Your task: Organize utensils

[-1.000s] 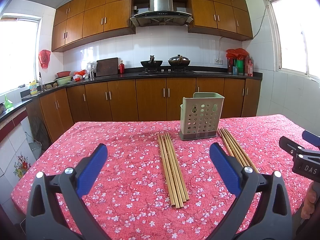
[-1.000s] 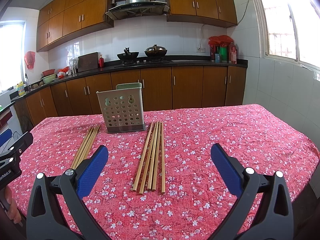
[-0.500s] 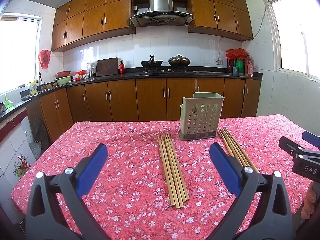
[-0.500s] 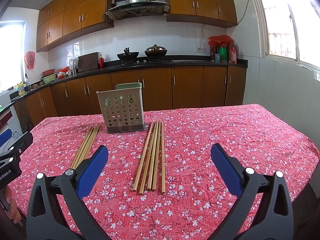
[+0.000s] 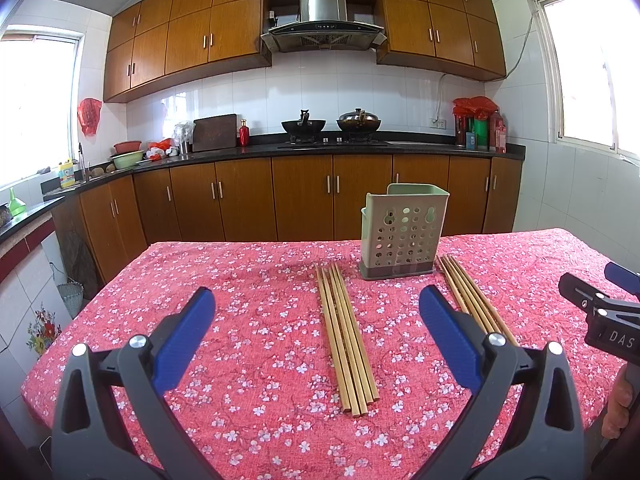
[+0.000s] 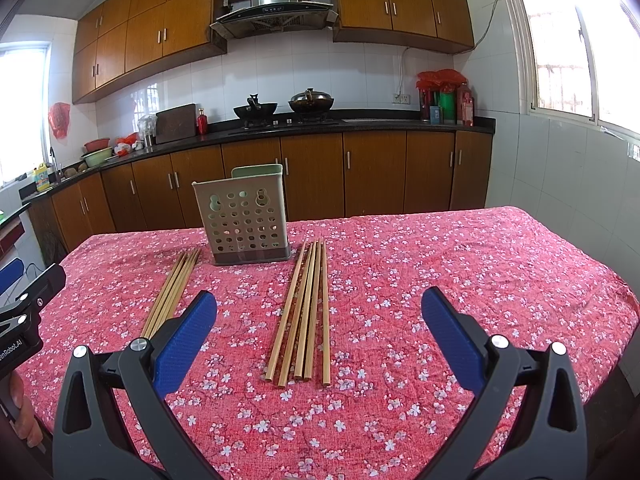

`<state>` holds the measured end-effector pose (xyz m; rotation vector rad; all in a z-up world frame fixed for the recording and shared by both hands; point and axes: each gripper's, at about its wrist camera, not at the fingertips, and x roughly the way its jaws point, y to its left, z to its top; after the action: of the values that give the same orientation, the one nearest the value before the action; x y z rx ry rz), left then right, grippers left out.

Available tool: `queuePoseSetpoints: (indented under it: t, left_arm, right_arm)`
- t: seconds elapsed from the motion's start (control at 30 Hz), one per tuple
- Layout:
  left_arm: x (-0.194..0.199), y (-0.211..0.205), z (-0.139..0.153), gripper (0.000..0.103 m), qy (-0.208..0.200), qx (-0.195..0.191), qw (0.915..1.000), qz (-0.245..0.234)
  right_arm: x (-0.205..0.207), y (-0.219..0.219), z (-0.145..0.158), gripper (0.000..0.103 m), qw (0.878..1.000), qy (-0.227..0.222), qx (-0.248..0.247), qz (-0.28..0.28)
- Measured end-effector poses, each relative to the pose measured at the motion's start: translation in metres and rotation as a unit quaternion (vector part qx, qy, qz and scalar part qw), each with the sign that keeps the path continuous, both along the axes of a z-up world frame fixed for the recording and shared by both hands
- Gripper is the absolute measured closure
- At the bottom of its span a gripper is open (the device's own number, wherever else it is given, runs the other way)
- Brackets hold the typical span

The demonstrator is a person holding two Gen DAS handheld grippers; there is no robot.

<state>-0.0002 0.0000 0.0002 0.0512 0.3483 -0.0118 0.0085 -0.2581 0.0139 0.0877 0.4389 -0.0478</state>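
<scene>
Both grippers, left and right, gape wide, empty, above tablecloth. Two chopstick bundles flank holder.

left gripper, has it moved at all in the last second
No. In the left wrist view the utensil holder and the chopstick bundle sit at the same spots against the open left gripper as a second ago.

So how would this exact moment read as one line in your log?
stage: not started | left gripper: open, empty | right gripper: open, empty | chopsticks: two bundles flat on tablecloth | holder: upright between them
</scene>
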Motion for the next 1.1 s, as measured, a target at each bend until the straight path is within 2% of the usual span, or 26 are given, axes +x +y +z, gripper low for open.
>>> queuePoseSetpoints:
  t: [1.1]
  left_arm:
    - [0.0018, 0.0001, 0.0044, 0.004, 0.005, -0.003, 1.0000, 0.001]
  right_arm:
    - [0.0014, -0.0012, 0.0008, 0.002, 1.000, 0.002, 0.000, 0.000]
